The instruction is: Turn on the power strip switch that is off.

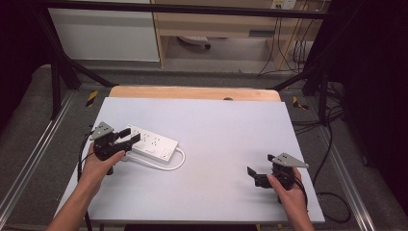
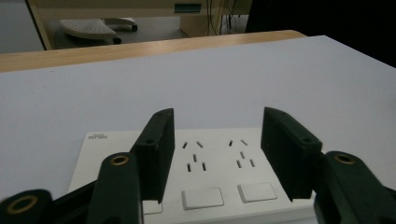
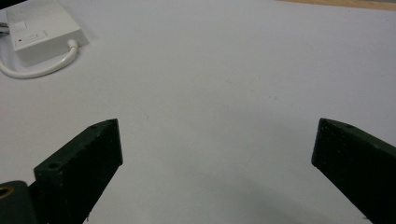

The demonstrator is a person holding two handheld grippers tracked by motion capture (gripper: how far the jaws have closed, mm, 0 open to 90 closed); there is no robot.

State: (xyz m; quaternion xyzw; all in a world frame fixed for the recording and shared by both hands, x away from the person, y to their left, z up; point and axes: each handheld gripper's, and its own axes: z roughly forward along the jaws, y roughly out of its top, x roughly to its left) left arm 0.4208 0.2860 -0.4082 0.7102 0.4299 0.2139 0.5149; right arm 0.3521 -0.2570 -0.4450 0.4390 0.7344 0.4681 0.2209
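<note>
A grey carpeted floor [image 1: 231, 72] is surrounding the white-topped table [image 1: 226, 139]. Beyond it, a pale wooden desk [image 1: 211, 21] is standing beside a white cabinet [image 1: 103, 33], with black cables [image 1: 284, 43] hanging down at its right.

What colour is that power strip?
White power strip, white cable; clearest in the left gripper view.

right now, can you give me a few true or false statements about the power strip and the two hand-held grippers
1. The left hand-held gripper is open over the power strip. True.
2. The right hand-held gripper is shut on the cord. False: it is open over bare table, apart from the cord.
3. A plug sits in one of the strip's sockets. False: the sockets seen are empty.
4. The strip lies flat on the table. True.
</note>
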